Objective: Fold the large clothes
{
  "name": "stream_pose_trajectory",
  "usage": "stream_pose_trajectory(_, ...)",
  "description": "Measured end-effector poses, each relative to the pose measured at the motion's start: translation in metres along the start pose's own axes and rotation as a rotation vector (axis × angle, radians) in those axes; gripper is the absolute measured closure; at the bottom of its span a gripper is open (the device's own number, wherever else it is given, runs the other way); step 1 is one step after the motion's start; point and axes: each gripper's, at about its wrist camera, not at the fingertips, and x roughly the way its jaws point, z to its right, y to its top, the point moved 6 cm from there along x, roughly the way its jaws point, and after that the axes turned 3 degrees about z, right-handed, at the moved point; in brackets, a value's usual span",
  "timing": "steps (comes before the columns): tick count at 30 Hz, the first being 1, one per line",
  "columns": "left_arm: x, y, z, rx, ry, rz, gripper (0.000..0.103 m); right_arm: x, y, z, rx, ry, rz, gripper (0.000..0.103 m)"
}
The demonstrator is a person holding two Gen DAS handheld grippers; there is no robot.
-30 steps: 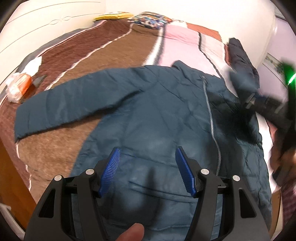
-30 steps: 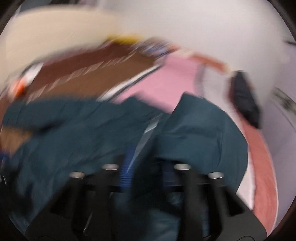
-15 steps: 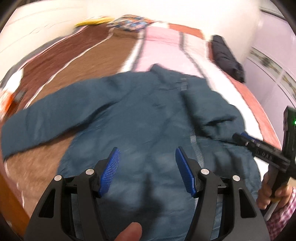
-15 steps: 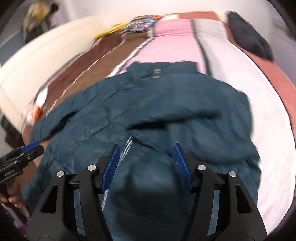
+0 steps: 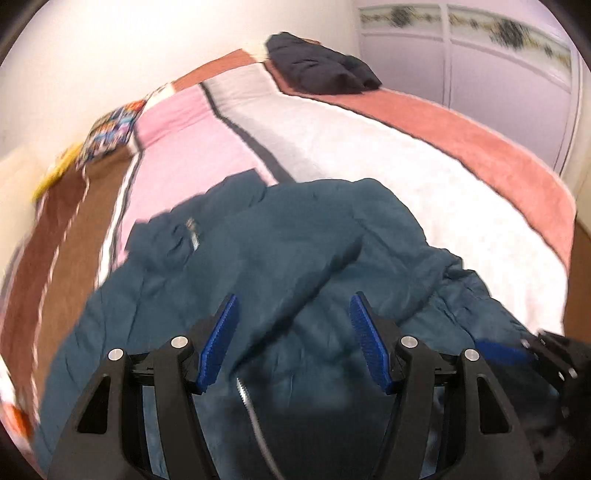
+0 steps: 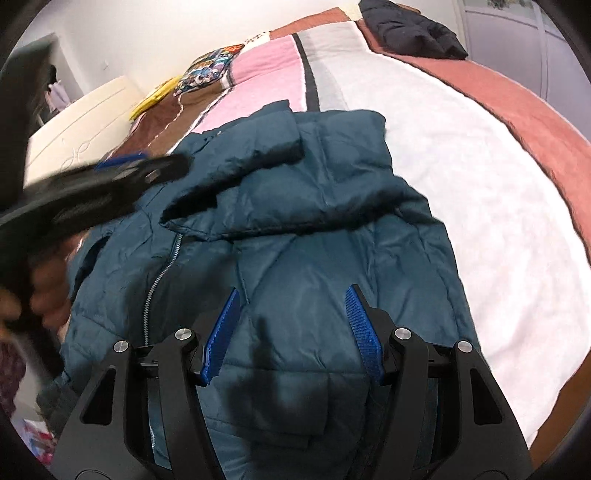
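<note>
Both my claws are apart, holding nothing. Jacket [image 6: 314, 229] runs lengthwise away from me; left claw [image 5: 291, 339] nearer the unfolded sleeve side; right claw [image 6: 291, 332] over the folded half.

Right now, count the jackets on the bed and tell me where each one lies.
2. The teal jacket lies spread on the bed's near end, under both claws. The dark jacket sits bundled at the far end by the wall. Others may lie outside the view.

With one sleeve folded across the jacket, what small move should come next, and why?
Probably bring the left tool to the other sleeve and fold it in too: on the teal puffer jacket only one sleeve lies across the chest, and both tools are open and empty.
</note>
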Motion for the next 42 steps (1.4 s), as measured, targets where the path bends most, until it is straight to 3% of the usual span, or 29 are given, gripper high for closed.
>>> stream_pose_trajectory(7,0.034,0.021,0.033,0.153,-0.003,-0.053,0.041,0.001,-0.005,0.019,0.078,0.057,0.001,0.043)
stream_pose_trajectory(12,0.065,0.025,0.044,0.247,0.084,-0.119,0.042,0.001,-0.005,0.027,0.120,0.080,-0.001,0.043)
stream_pose_trajectory(13,0.071,0.026,0.043,0.250,0.105,-0.131,0.045,0.000,-0.005,0.026,0.119,0.080,0.000,0.043)
stream_pose_trajectory(15,0.078,0.025,0.038,0.244,0.124,-0.150,0.075,0.000,-0.005,0.025,0.115,0.079,0.002,0.043)
stream_pose_trajectory(18,0.072,0.032,0.021,0.142,0.136,-0.124,0.091,0.000,-0.007,0.024,0.112,0.076,0.000,0.043)
stream_pose_trajectory(25,0.002,0.041,-0.064,-0.178,0.155,0.024,0.092,0.003,-0.010,0.021,0.100,0.059,-0.015,0.043)
stream_pose_trajectory(31,-0.042,-0.013,-0.152,-0.415,0.224,0.021,0.093,0.008,-0.013,0.017,0.075,0.033,-0.029,0.043)
stream_pose_trajectory(37,-0.029,-0.093,-0.194,-0.574,0.227,-0.102,0.091,0.013,-0.016,0.012,0.036,0.001,-0.044,0.042)
stream_pose_trajectory(38,-0.024,-0.106,-0.197,-0.604,0.219,-0.125,0.089,0.014,-0.016,0.011,0.027,-0.006,-0.047,0.042)
stream_pose_trajectory(40,-0.019,-0.125,-0.201,-0.648,0.216,-0.153,0.075,0.015,-0.016,0.009,0.012,-0.016,-0.053,0.042)
stream_pose_trajectory(42,-0.017,-0.138,-0.204,-0.689,0.196,-0.163,0.048,0.016,-0.016,0.006,-0.001,-0.025,-0.058,0.042)
